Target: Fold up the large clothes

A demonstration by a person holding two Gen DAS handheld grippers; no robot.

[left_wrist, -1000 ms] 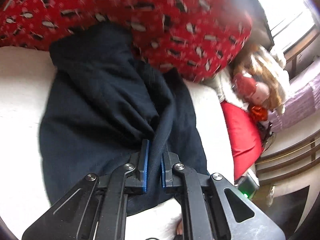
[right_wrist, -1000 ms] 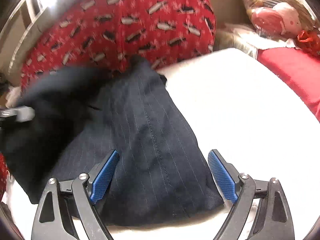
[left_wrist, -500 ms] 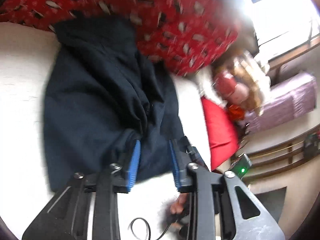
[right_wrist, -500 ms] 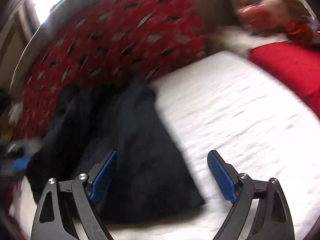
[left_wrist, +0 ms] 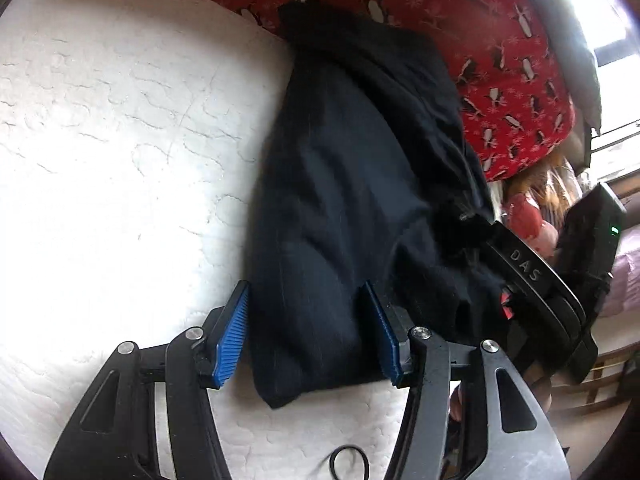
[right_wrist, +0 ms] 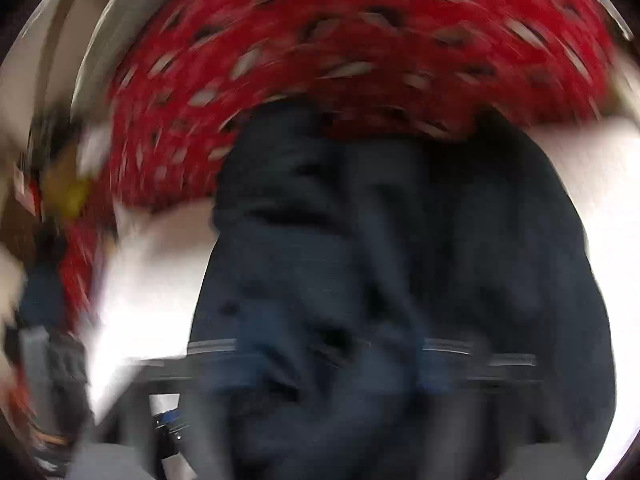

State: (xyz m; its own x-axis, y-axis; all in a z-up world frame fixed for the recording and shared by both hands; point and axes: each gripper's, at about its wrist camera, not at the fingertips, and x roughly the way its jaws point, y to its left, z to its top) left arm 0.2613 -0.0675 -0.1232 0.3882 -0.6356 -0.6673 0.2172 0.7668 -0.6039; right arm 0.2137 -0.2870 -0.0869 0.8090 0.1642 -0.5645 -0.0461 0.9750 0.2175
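Left wrist: garment (left_wrist: 352, 184) between open tongs (left_wrist: 308, 336)

Trousers (left_wrist: 344, 208): dark navy cloth, matt, faint pinstripe
Mattress cover (left_wrist: 120, 140): white quilted fabric
Left gripper (left_wrist: 308, 332): black matt plastic, ribbed blue pads

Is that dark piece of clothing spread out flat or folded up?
Folded, roughly. The dark garment lies as a narrow, creased bundle on the white bedcover, layers overlapping, not smoothed flat.
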